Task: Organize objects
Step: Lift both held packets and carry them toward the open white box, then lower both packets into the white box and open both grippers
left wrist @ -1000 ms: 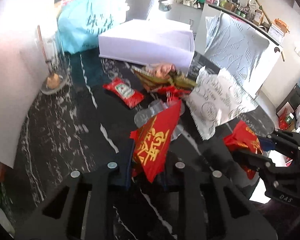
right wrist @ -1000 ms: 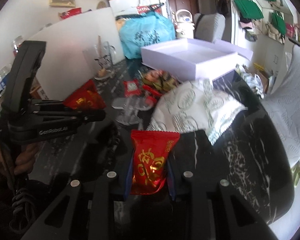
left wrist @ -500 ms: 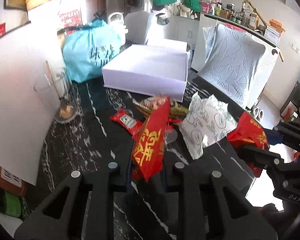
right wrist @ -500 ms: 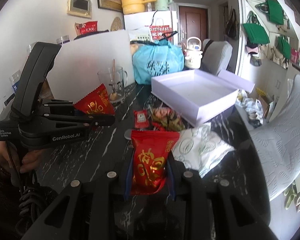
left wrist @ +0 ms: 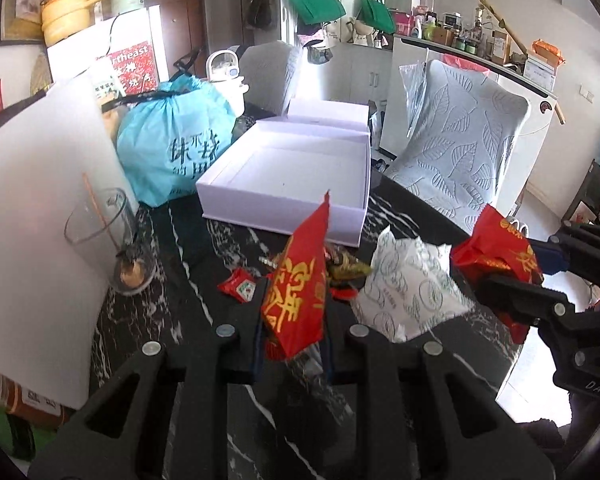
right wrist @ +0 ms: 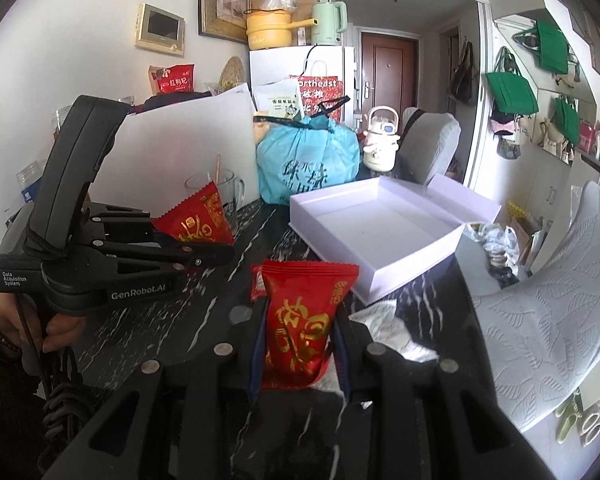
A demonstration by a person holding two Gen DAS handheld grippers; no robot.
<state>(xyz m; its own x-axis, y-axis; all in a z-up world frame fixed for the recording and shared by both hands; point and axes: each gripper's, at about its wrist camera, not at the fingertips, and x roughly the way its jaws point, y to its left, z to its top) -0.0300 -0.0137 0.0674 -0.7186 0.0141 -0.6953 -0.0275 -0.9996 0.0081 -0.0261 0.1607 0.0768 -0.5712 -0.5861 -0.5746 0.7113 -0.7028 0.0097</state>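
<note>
My left gripper [left wrist: 294,304] is shut on a red snack packet with gold characters [left wrist: 304,264], held edge-up above the black marble table [left wrist: 172,320]. My right gripper [right wrist: 300,312] is shut on a second red packet of the same kind [right wrist: 304,320], held flat-faced and upright. In the right wrist view the left gripper [right wrist: 216,250] hangs to the left with its packet [right wrist: 198,224]. An open white box [left wrist: 292,176] lies beyond both, its inside bare. On the table below lie a small red packet [left wrist: 238,286], a white patterned packet [left wrist: 412,288] and several dark wrappers [left wrist: 344,268].
A glass with a stick [left wrist: 108,240] and a white board [left wrist: 40,220] stand at the left. A blue bag [left wrist: 176,148] sits behind the box. A leaf-patterned chair [left wrist: 460,152] borders the table's right side. A person's hand [right wrist: 20,320] grips the left tool.
Both grippers have risen from the table with their red packets. The views now look over the box's rim into it, and the loose packets lie lower in the frames.
</note>
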